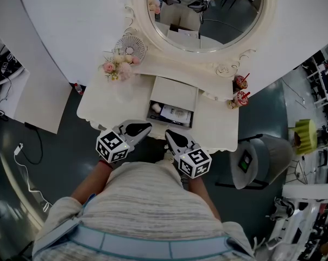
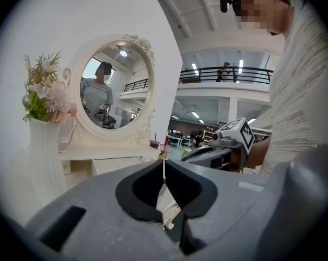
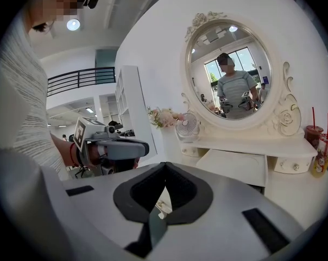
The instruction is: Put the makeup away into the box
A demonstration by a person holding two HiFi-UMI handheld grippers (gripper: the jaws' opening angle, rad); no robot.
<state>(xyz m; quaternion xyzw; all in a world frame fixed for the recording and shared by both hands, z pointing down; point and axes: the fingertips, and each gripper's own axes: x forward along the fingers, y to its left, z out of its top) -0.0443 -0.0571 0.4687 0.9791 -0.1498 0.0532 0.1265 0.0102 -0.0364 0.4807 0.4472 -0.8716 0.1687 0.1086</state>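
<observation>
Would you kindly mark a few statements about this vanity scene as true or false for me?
1. The left gripper and the right gripper both have their jaws together with nothing between them. True.
2. The flowers stand right beside the drinks. False: in the head view the flowers are at the left end of the vanity, by the fan, and the drinks are at its right end.
3. The box is open, with items inside. True.
4. The mirror is rectangular. False: it is a rounded oval.
</observation>
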